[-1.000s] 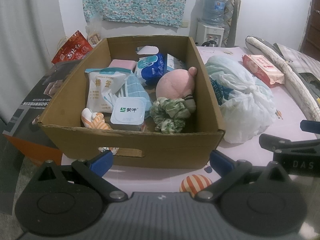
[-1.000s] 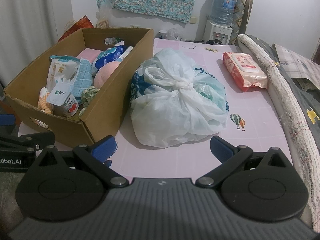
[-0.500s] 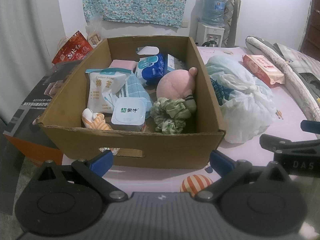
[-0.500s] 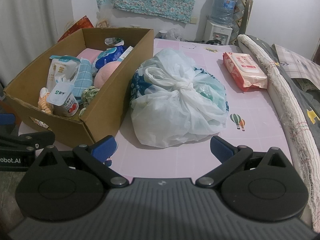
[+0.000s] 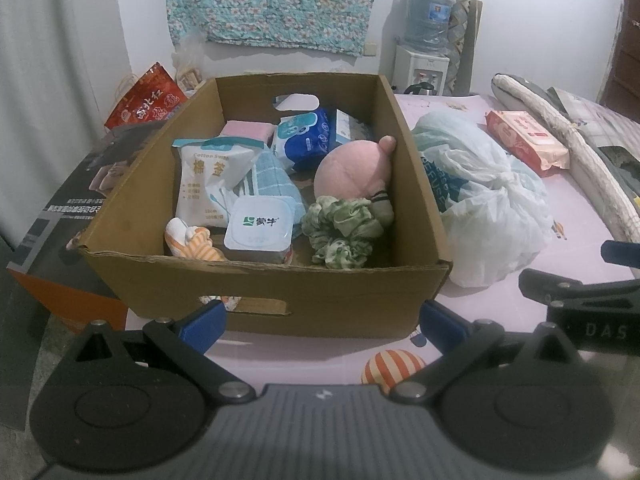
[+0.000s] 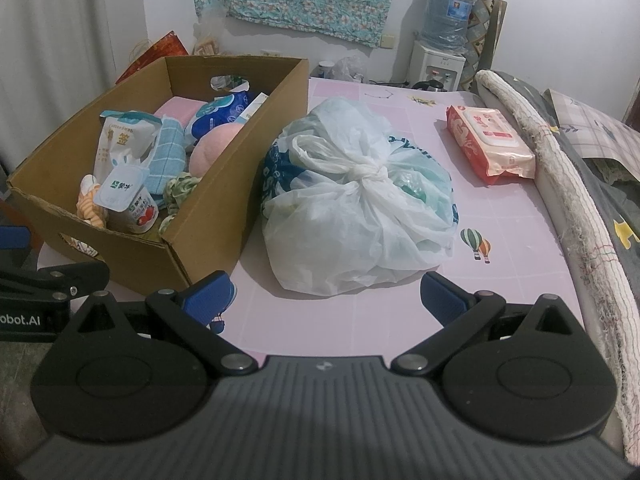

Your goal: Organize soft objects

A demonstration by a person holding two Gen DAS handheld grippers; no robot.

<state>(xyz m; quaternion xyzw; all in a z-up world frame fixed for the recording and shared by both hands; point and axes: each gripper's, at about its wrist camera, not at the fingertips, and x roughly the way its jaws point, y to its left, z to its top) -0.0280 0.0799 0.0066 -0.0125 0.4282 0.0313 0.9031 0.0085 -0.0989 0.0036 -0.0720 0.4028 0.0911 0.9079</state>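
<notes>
Both grippers, left and right, are held spread and empty. The knotted plastic bag is best pinched at its knot, then lifted clear of the cardboard box.

matt brown cardboard box, thin crinkled translucent plastic bag, fuzzy pink plush toy, glossy wipes pack.

A knotted plastic bag lies just beside the cardboard box.

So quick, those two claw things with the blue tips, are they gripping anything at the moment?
Left gripper: open, holding nothing, facing the brown cardboard box.
Right gripper: open, holding nothing, facing the knotted white plastic bag.
</notes>
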